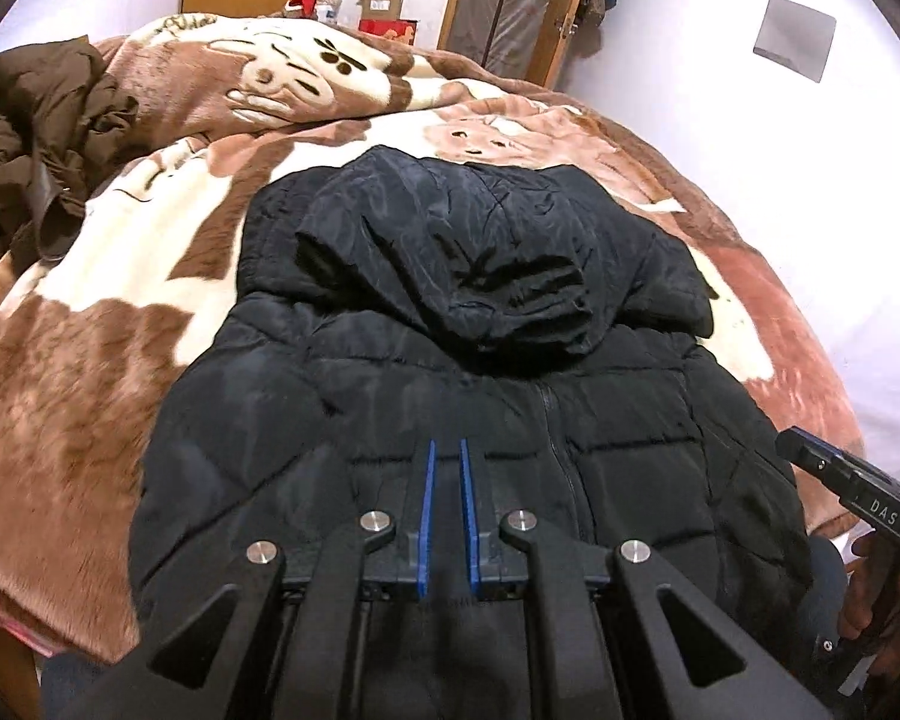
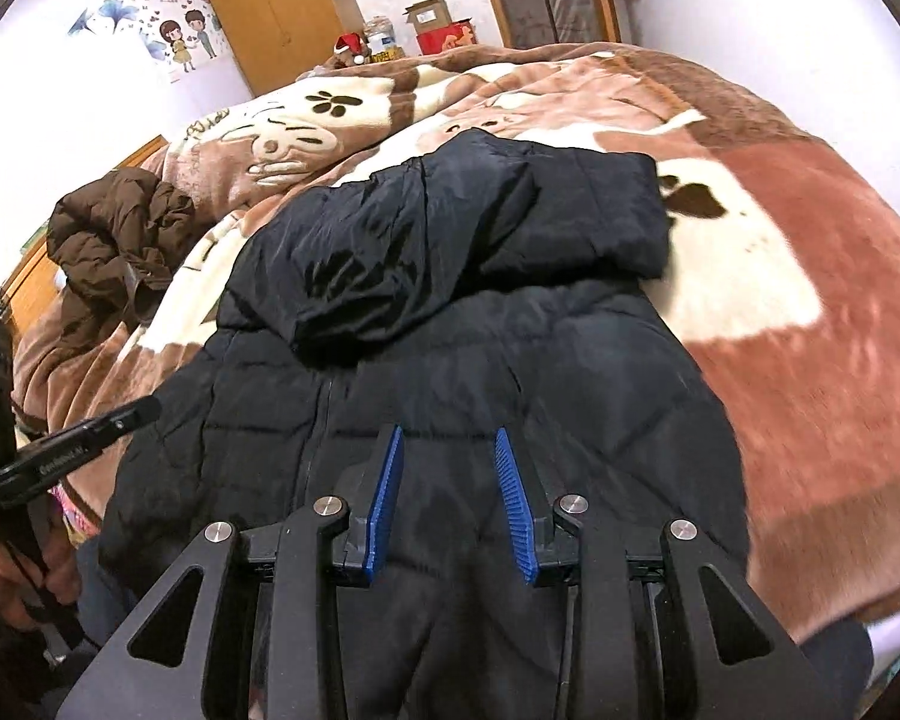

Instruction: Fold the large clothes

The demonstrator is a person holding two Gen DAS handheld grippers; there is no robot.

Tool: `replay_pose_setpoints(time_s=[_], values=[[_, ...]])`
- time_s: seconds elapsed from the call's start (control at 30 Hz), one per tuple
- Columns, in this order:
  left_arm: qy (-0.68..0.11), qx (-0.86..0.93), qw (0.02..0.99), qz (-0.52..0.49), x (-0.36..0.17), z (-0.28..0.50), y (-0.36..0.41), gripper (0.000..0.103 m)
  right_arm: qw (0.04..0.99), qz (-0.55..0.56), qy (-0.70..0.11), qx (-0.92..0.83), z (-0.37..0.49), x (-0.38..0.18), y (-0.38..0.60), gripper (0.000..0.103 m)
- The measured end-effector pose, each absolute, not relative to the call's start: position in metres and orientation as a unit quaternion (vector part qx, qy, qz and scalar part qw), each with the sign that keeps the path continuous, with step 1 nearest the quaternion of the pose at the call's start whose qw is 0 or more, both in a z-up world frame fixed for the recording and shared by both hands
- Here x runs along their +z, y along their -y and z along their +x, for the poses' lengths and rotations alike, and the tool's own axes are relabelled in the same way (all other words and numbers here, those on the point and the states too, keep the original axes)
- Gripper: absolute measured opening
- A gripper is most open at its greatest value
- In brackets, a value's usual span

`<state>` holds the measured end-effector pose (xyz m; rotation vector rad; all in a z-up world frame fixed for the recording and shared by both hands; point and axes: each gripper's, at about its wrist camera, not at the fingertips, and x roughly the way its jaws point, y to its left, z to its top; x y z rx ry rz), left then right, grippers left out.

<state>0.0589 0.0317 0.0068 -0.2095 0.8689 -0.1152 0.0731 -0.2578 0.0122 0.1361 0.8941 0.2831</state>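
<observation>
A black padded hooded jacket [image 1: 462,372] lies front up on the bed, hood folded down over the chest, zip down the middle. It also shows in the right wrist view [image 2: 450,348]. My left gripper [image 1: 447,447] hovers over the jacket's lower left front, blue pads almost together with a narrow gap, holding nothing. My right gripper [image 2: 448,435] hovers over the jacket's lower right front, pads wide apart and empty. Each gripper shows at the edge of the other's view: the right one [image 1: 810,450], the left one [image 2: 138,411].
A brown and cream plush blanket [image 1: 120,324] covers the bed. A crumpled brown jacket [image 1: 36,138] lies at the left, also seen in the right wrist view [image 2: 114,240]. Boxes [image 2: 444,24] and a wooden door [image 2: 276,6] stand beyond the bed.
</observation>
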Motion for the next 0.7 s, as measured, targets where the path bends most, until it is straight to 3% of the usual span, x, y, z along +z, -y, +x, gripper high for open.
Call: replay_pose_setpoints(time_s=[0.27, 0.4, 0.5, 0.7], values=[[-0.424, -0.048, 0.900, -0.090, 0.007, 0.029, -0.034, 0.010, 0.888, 0.072, -0.437, 0.124, 0.048, 0.008, 0.273, 0.033], [-0.421, -0.040, 0.902, -0.086, 0.006, 0.019, -0.037, 0.033, 0.889, 0.072, -0.437, 0.119, 0.044, 0.007, 0.278, 0.035], [-0.420, -0.034, 0.902, -0.088, 0.005, 0.017, -0.041, 0.035, 0.889, 0.075, -0.436, 0.116, 0.042, 0.007, 0.281, 0.042], [-0.421, -0.021, 0.903, -0.086, 0.002, 0.014, -0.052, 0.038, 0.890, 0.080, -0.438, 0.099, 0.041, 0.004, 0.294, 0.044]])
